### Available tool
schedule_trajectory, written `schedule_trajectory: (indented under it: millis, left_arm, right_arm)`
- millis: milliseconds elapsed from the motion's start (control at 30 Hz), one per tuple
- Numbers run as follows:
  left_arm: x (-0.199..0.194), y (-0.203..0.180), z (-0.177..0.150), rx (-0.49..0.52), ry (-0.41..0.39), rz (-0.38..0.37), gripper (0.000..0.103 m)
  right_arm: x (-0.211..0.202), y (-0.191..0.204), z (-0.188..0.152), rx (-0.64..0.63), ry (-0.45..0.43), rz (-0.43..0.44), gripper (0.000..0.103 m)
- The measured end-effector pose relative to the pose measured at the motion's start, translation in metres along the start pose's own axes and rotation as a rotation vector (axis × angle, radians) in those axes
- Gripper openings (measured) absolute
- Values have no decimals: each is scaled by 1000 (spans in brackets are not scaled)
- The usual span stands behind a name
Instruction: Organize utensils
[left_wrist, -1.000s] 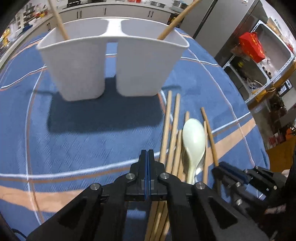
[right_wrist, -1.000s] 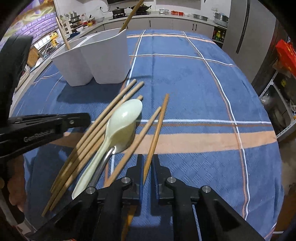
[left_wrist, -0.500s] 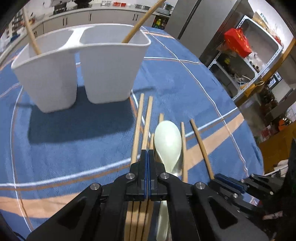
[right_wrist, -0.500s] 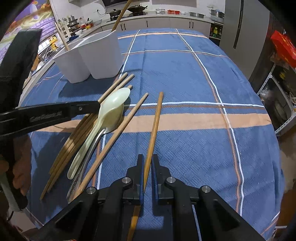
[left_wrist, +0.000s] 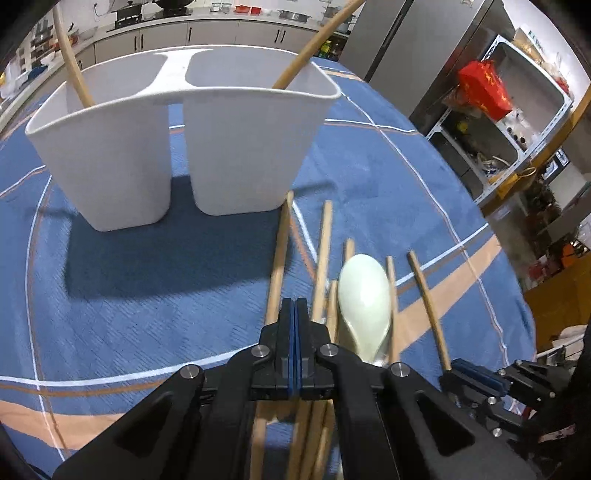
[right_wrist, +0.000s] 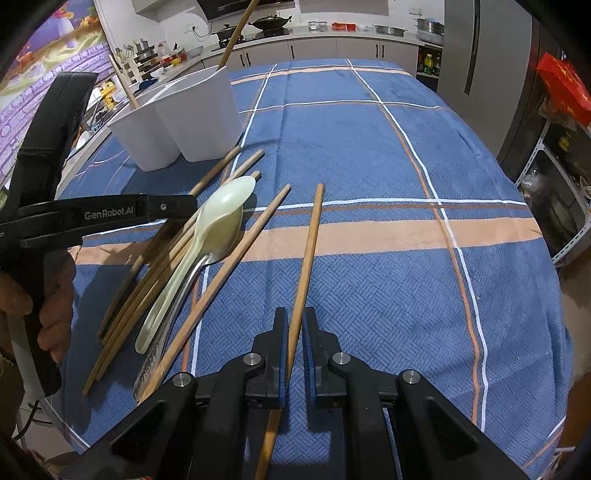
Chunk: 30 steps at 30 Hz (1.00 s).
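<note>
1. While the right gripper (right_wrist: 294, 332) straddles one chopstick (right_wrist: 309, 243) on the blue cloth (right_wrist: 369, 147), jaws slightly apart, it should close squarely before lifting.
2. Left gripper (left_wrist: 294, 314): pressed together, empty, above the spoon (left_wrist: 364, 295) pile.
3. White holder (left_wrist: 177, 147) stands just beyond.

Black grippers (left_wrist: 294, 314), blue-lined jaws, silver screws

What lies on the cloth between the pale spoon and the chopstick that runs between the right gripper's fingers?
One loose chopstick, lying diagonally between the spoon and the straddled chopstick; the right wrist view shows it.
</note>
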<state>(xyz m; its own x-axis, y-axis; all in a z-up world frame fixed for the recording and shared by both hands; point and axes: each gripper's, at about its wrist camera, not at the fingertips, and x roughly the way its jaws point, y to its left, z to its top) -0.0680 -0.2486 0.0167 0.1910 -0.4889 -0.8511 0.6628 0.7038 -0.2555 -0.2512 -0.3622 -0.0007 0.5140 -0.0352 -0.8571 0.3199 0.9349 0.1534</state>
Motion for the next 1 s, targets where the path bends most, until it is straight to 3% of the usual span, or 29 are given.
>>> schedule_trajectory:
  millis: [367,533,733,833,1000]
  left_arm:
    - [4,-19,8,118,7,105,0]
    - [-2,-11,-1,35,21,63,0]
    - [-22,4,-38,-31,26,33,0]
    - [-32,4,-52,-20,19,30,0]
    - [-50,-2,-58,36,-58,50,2]
  right_arm:
    - [4,0,9,-10,19,5,9]
    - [5,-1,11,-17,37,20,7]
    - [1,-4,4,-41,49,31,7]
    - [-4,-7,-2,-49,50,34,7]
    - [-5,-11,-6,-45,44,45,7]
